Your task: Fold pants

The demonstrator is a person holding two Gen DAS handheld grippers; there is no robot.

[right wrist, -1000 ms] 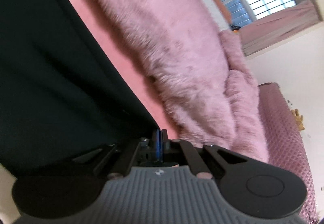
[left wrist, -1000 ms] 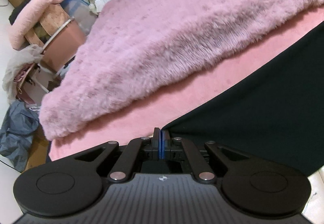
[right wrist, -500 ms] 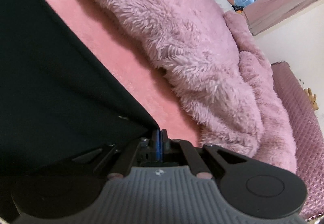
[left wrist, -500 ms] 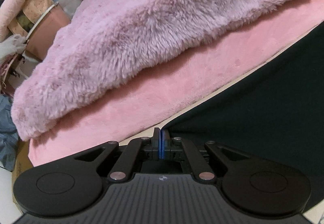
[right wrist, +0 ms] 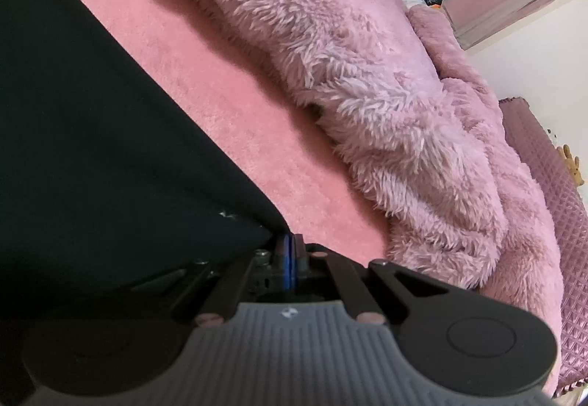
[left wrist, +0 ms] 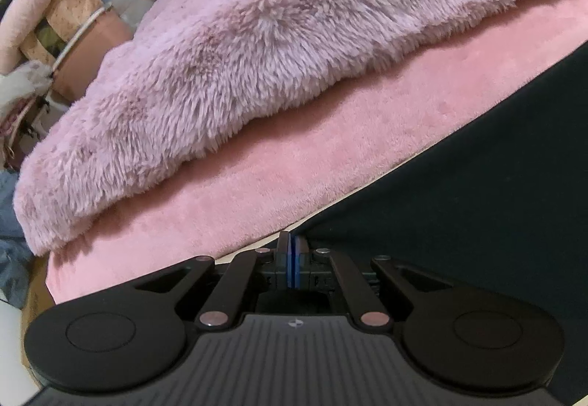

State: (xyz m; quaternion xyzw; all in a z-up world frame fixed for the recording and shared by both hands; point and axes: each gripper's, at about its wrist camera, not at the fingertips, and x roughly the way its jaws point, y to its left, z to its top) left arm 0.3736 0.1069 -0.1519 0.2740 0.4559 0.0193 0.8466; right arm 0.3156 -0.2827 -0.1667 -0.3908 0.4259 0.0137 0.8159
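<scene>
Black pants [left wrist: 477, 185] cut off by both views' edges.

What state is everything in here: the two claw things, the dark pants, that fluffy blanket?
left gripper: shut on a corner of the pants.
right gripper: shut on another corner of the pants.
pants: black, pinched at two corners, stretched between the grippers.
fluffy blanket: bunched on the bed, apart from the pants.
pink sheet: spread flat under the blanket.

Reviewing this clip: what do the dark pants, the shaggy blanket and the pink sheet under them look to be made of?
Pants: dark, matte, smooth fabric, probably knit or cotton; no sheen, weave too fine to tell. Shaggy blanket: mauve long-pile faux fur, probably synthetic, strands clumping in tufts. Pink sheet: short-pile plush, probably fleece or velvet, with a soft, even nap.
</scene>
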